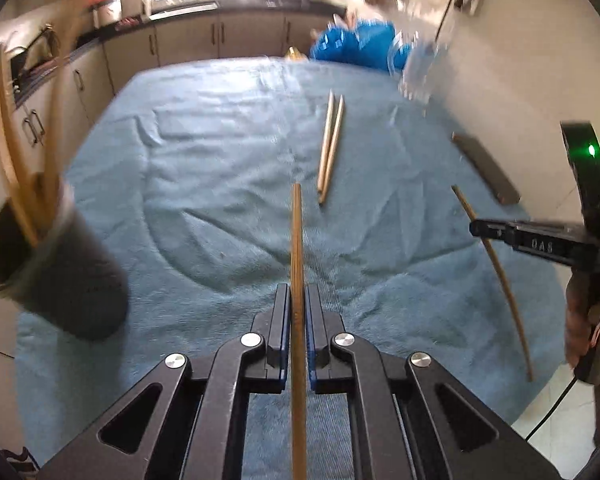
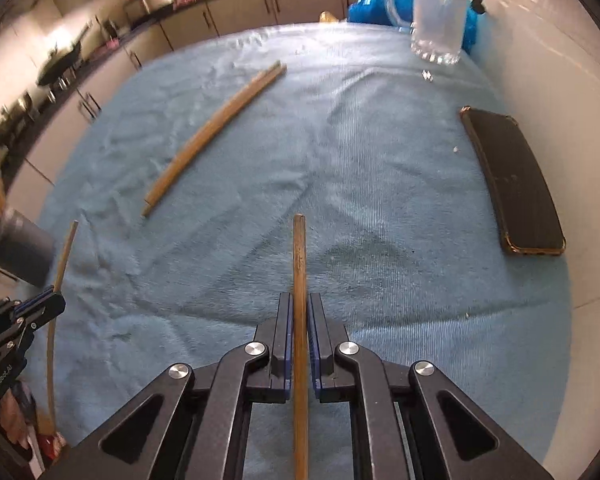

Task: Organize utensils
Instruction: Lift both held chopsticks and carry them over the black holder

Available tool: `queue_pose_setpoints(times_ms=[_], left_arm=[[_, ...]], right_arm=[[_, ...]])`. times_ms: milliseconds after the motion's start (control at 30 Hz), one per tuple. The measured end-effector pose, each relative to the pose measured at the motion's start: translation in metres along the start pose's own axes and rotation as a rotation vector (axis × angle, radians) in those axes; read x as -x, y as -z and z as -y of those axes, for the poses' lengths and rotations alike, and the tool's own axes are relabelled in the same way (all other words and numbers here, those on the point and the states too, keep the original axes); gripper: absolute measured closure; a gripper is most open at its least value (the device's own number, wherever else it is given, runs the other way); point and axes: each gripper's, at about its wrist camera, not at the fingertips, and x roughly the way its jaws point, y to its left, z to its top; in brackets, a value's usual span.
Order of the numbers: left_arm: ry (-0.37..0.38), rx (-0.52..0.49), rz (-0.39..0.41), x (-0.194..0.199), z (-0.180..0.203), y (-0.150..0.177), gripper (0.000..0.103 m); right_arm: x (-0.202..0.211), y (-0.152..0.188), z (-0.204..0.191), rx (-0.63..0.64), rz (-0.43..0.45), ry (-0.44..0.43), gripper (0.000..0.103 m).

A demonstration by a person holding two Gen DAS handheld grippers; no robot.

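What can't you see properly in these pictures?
- Cup, left wrist view: blurred; how many sticks stand in it is unclear. In the right wrist view the left edge cuts it off.
- Glass, right wrist view: top cut off by the frame; smeared in the left view.
- Held sticks: back ends hidden under each tool.
- Phone: screen dark, nothing readable.

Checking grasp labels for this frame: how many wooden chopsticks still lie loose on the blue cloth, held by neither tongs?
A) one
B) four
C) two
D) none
C: a pair of loose wooden chopsticks lies side by side on the blue cloth; the left tongs and the right tongs each grip one other stick, and the rest stand in the dark cup.
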Motion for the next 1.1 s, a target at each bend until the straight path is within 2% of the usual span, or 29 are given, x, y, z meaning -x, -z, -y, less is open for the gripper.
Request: queue_pose_setpoints(times_ms=[267,467,700,867,1100], left_arm=[[0.035,0.067,0.167,0.056,-0.006,0.004,0.097],[0.065,0.147,0.310,0.109,-0.029,0.002,0.097],[0.051,0.232,0.488,0.168,-0.070,-0.009,0.097],[-0.007,0.281,0.575,0.188,-0.103,-0.021,0.097],[-0.052,0.390,0.650,0.187,-0.146,-0.043,0.097]], right_arm=[[0.068,0.011,-0.034,0.037,0.210,-0.074,0.095],[0.099,-0.002,-0.063,0.046,0.331,-0.121,0.095],[0.125,-0.026,-0.114,0.084,0.452,-0.186,0.095],[0.131,-0.043,-0.156,0.117,0.502,-0.257,0.095],[0.129,-0.065,-0.225,0.127,0.593,-0.408,0.095]])
